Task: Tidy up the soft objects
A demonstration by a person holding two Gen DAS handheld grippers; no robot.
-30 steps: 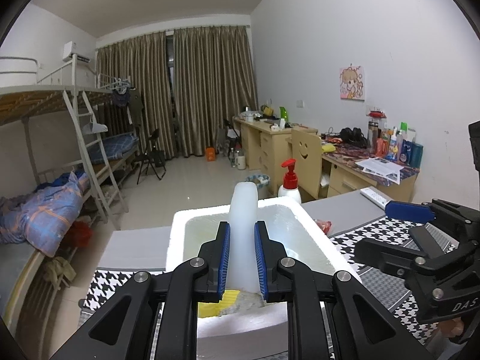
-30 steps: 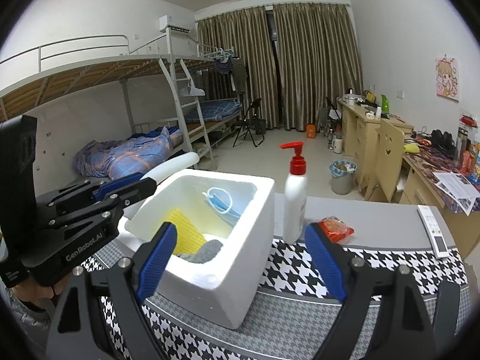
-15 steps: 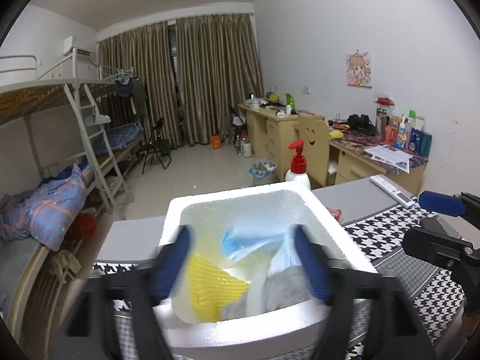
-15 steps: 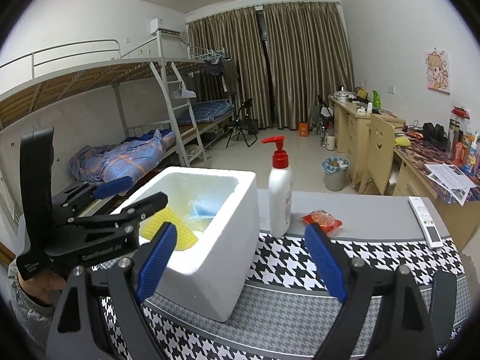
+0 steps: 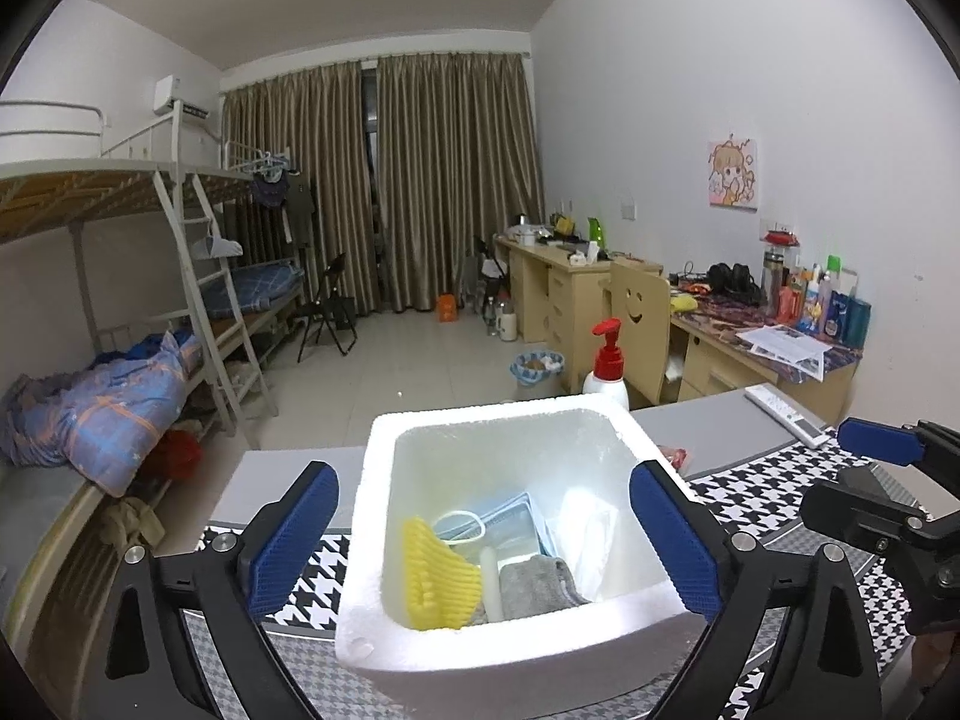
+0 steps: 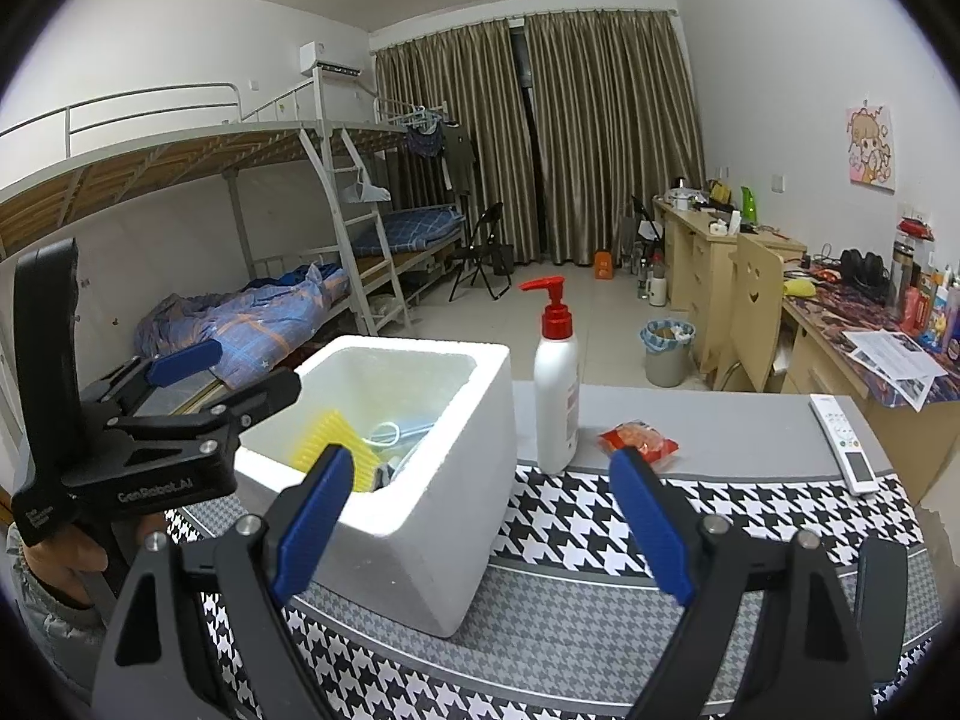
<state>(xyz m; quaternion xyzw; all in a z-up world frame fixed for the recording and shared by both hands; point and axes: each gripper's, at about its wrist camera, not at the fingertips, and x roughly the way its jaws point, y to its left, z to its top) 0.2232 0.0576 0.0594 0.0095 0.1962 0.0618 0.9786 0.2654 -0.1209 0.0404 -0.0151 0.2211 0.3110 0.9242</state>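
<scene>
A white foam box (image 5: 510,648) stands on the houndstooth mat (image 6: 600,516). In it lie a yellow ridged pad (image 5: 438,582), a blue face mask (image 5: 498,522), a grey cloth (image 5: 537,585), a white foam tube (image 5: 491,582) and a clear white bag (image 5: 585,534). My left gripper (image 5: 482,471) hovers over the box's near side. Its jaws are opening wide and nothing is pressed between the pads. From the right wrist view the left gripper (image 6: 234,372) sits at the box's left rim. My right gripper (image 6: 480,459) stands open and empty, just right of the box (image 6: 420,516).
A white pump bottle with a red top (image 6: 557,384) stands behind the box. Beside it lie a red snack packet (image 6: 637,441) and a white remote (image 6: 843,441) on the grey tabletop. Bunk beds stand at the left, desks along the right wall.
The left gripper was shut on the upright white foam tube; its jaws have spread wide and the tube now lies inside the box. The right gripper has kept its place and stayed open.
</scene>
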